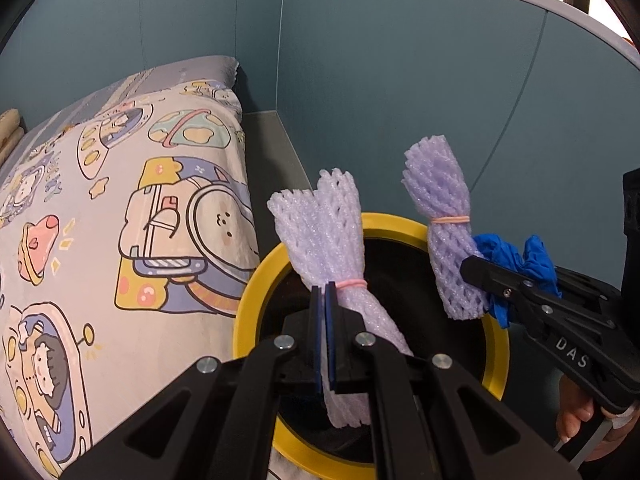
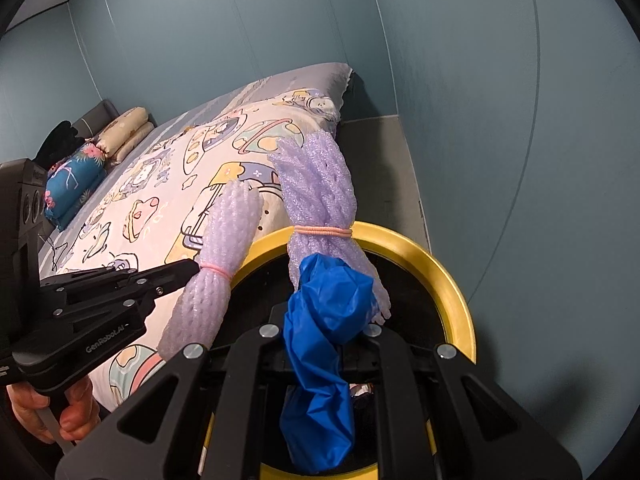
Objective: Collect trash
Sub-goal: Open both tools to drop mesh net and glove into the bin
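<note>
The left gripper point(image 1: 325, 292) has its jaws clamped on a bundle of pale purple foam netting point(image 1: 320, 240), gripped just beside the pink rubber band point(image 1: 352, 283) around its waist; the bundle stands tilted over the open mouth of a yellow-rimmed bin point(image 1: 244, 304), its lower end hanging inside the rim; the right gripper point(image 2: 340, 336) has its jaws closed on a second foam net bundle point(image 2: 320, 192) together with a crumpled blue glove point(image 2: 324, 320), the glove lying in front of the net and trailing down between the gripper arms; this second bundle also wears a pink band point(image 2: 323, 231) and is held above the same bin; the bin's inside is dark, with a small scrap just showing at the bottom in the right wrist view; the bin sits beside a bed point(image 1: 120, 200) covered in a cartoon astronaut quilt, with pillows point(image 2: 124, 130) at its far end, against teal walls point(image 1: 400, 80); the two bundles are near each other but apart.
</note>
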`<state>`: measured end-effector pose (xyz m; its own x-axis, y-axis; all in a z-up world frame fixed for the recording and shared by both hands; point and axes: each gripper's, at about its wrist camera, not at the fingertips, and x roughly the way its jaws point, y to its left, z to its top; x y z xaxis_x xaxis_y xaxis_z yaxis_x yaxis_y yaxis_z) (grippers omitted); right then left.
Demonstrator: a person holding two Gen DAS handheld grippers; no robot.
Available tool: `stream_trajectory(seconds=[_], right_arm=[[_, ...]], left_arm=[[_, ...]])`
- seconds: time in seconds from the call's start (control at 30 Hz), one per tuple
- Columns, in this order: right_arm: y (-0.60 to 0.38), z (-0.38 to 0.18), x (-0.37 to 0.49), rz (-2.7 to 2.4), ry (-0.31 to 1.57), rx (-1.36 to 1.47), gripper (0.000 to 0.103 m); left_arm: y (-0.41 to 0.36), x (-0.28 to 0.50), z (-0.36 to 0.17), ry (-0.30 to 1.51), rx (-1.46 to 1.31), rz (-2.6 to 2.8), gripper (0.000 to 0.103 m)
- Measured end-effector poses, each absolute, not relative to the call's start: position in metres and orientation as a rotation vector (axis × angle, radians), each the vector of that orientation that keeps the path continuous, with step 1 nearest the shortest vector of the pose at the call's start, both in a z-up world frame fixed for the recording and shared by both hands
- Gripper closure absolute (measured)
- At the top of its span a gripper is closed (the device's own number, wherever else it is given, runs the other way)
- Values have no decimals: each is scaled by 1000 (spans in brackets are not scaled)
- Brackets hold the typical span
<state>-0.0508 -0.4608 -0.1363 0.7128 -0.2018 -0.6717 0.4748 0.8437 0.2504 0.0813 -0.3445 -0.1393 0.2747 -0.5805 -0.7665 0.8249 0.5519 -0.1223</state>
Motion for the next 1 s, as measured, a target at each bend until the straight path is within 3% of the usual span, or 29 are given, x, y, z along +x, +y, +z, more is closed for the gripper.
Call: stream_trajectory(seconds=[0.43,0.53,0.6,1.0], right_arm=[[-463,-146,-45,-392,721,421,89],[-465,-148,-45,-404,726,427,76],[-465,-148,-46,-420,725,424,67],[-458,-131,-46,-502,693,373,60]], left_arm=[[-341,87,-148,908,306,-971,101],[-337,87,-147,899,306,-961,80],[-333,88,-145,884,303,-943,60],[-285,114,-130,849,217,-859,54]])
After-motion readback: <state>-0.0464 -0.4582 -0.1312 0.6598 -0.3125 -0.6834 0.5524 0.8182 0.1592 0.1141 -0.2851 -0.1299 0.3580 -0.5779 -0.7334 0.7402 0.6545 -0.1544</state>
